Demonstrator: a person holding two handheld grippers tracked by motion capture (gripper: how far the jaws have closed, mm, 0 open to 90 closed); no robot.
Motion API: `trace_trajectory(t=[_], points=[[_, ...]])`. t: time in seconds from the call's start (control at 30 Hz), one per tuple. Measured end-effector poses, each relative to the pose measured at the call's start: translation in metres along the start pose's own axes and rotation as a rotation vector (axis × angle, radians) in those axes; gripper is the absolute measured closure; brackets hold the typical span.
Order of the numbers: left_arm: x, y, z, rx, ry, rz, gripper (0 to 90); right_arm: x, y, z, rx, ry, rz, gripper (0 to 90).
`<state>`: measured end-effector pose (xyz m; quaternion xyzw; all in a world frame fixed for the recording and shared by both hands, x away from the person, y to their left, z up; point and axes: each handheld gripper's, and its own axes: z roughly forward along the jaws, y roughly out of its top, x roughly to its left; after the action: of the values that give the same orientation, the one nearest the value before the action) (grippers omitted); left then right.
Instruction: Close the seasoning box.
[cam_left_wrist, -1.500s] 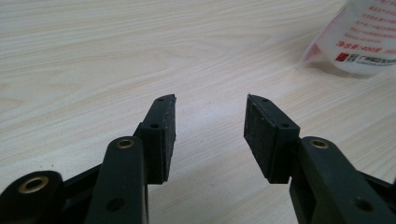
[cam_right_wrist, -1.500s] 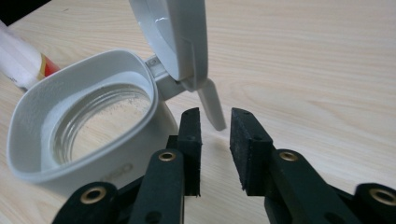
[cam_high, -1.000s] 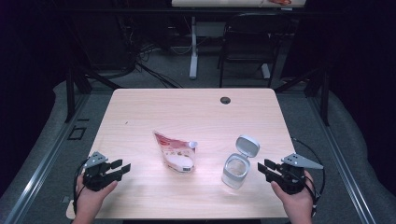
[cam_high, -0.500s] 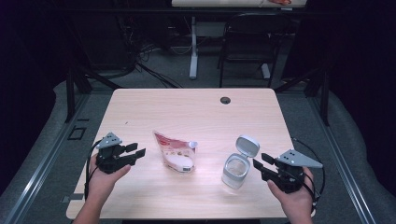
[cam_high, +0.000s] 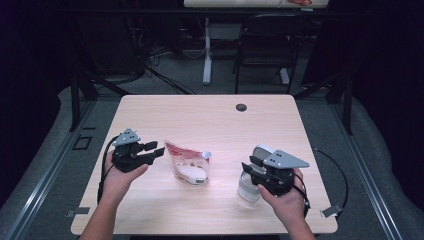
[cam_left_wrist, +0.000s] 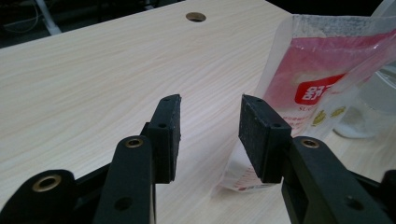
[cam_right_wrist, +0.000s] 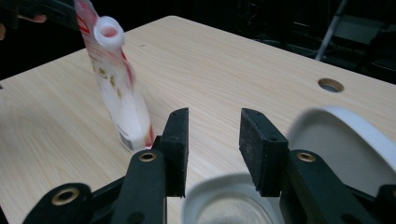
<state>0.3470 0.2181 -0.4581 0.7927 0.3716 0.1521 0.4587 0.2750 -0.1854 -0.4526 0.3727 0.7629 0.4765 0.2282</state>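
Note:
A red and white spouted pouch (cam_high: 187, 164) stands on the wooden table (cam_high: 210, 120), its white spout (cam_right_wrist: 108, 31) uncapped. A clear jar (cam_high: 248, 189) with a hinged white lid (cam_high: 261, 151) flipped open stands to its right. My left gripper (cam_high: 154, 149) hovers just left of the pouch, open; its jaws have just been closing with nothing between them. In the left gripper view the pouch (cam_left_wrist: 317, 79) sits just right of that gripper (cam_left_wrist: 208, 105). My right gripper (cam_high: 248, 169) is over the jar, open, jaws just closing on nothing, with the jar's rim (cam_right_wrist: 219, 198) below it (cam_right_wrist: 215, 116).
A round cable hole (cam_high: 241, 107) sits near the table's far edge. A chair and a second table's leg stand beyond on the grey floor. Cables trail from both grippers off the table's sides.
My left hand has risen and moved right, close to the pouch. My right hand has moved left, from beside the jar to over it. Pouch and jar have stayed put.

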Motion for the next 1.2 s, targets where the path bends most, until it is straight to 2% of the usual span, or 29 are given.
trace_trajectory(t=[0.17, 0.3, 0.47, 0.53, 0.6, 0.87, 1.0, 1.2], points=[[0.003, 0.000, -0.002, -0.010, -0.021, 0.009, 56.3, 0.009, 0.007, 0.018, 0.005, 0.048, -0.009, 63.1], [0.000, -0.001, -0.005, -0.008, -0.030, 0.022, 56.0, 0.016, 0.011, 0.031, 0.009, 0.080, -0.014, 63.1], [-0.007, 0.002, -0.005, -0.022, -0.084, 0.053, 56.0, 0.025, 0.016, 0.042, 0.015, 0.122, -0.025, 63.1], [-0.010, 0.004, -0.002, -0.026, -0.131, 0.062, 56.2, 0.028, 0.018, 0.046, 0.019, 0.134, -0.030, 63.1], [-0.012, 0.005, 0.000, -0.028, -0.143, 0.066, 56.6, 0.031, 0.019, 0.050, 0.024, 0.146, -0.034, 63.1], [-0.013, 0.004, 0.002, -0.032, -0.166, 0.064, 58.9, 0.035, 0.019, 0.066, 0.042, 0.175, -0.040, 63.4], [-0.016, 0.003, 0.001, -0.032, -0.162, 0.077, 59.1, 0.036, 0.018, 0.071, 0.038, 0.196, -0.033, 64.0], [-0.022, 0.003, -0.002, -0.036, -0.167, 0.084, 66.1, 0.039, 0.020, 0.076, 0.023, 0.200, -0.032, 67.3]])
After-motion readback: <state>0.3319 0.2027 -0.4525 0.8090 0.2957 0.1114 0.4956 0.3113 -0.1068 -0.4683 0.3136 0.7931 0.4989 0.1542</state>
